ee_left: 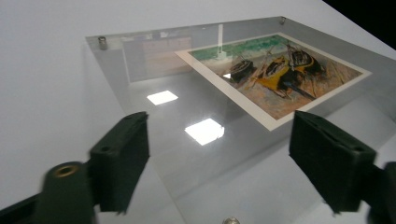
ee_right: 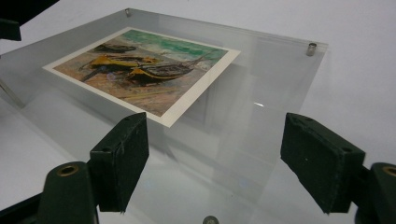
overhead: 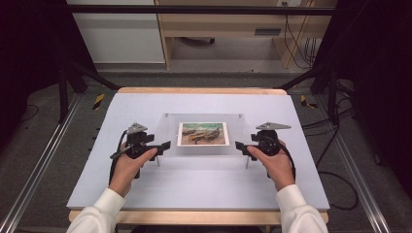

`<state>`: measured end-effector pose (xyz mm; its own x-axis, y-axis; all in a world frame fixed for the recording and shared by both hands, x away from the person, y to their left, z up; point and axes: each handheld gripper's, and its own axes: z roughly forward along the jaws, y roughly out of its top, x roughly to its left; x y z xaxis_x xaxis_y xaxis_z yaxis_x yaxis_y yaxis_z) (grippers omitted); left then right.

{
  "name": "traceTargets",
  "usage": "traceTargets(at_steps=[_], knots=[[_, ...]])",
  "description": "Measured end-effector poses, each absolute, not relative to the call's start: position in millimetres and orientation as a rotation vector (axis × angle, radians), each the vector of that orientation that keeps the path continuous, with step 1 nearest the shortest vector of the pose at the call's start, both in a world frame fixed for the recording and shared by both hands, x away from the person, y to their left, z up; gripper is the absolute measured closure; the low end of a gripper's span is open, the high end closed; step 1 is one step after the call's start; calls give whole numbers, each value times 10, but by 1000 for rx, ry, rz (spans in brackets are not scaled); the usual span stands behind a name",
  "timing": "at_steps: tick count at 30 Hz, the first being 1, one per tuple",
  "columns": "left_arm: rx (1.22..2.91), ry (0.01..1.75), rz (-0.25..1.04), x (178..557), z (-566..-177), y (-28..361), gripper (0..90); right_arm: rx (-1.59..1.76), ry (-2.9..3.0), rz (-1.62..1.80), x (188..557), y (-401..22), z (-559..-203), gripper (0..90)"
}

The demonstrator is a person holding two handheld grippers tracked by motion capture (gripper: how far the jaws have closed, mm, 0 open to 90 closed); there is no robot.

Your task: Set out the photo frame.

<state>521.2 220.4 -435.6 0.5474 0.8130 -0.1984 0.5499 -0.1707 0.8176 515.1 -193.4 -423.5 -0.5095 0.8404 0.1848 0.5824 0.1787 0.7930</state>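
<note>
Tongs [overhead: 164,144] at acrylic frame [overhead: 204,150], grey tabletop [overhead: 204,187]

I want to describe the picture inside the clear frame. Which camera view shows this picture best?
The right gripper view: the boat picture lies close and sharp, free of glare. The left gripper view shows it near too, with light reflections beside it. The high view shows it whole but small.

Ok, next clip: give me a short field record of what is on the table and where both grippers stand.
surface: pale board on a wooden table
object: clear acrylic frame on metal standoffs, holding a boat picture
left gripper: at the frame's left edge, jaws apart, not gripping
right gripper: at the frame's right edge, jaws apart, not gripping
frame state: resting on the board
</note>
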Motion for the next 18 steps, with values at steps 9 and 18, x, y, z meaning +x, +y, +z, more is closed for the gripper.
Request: traceTargets(at_steps=[9,18], knots=[[1807,1159,385,5230,-4416,2188,230,1395,2188,1249,5197,-1893,-4303,241],[1815,1210,370,5252,-4502,2224,192,1420,2201,1246,5239,-1874,-4359,222]])
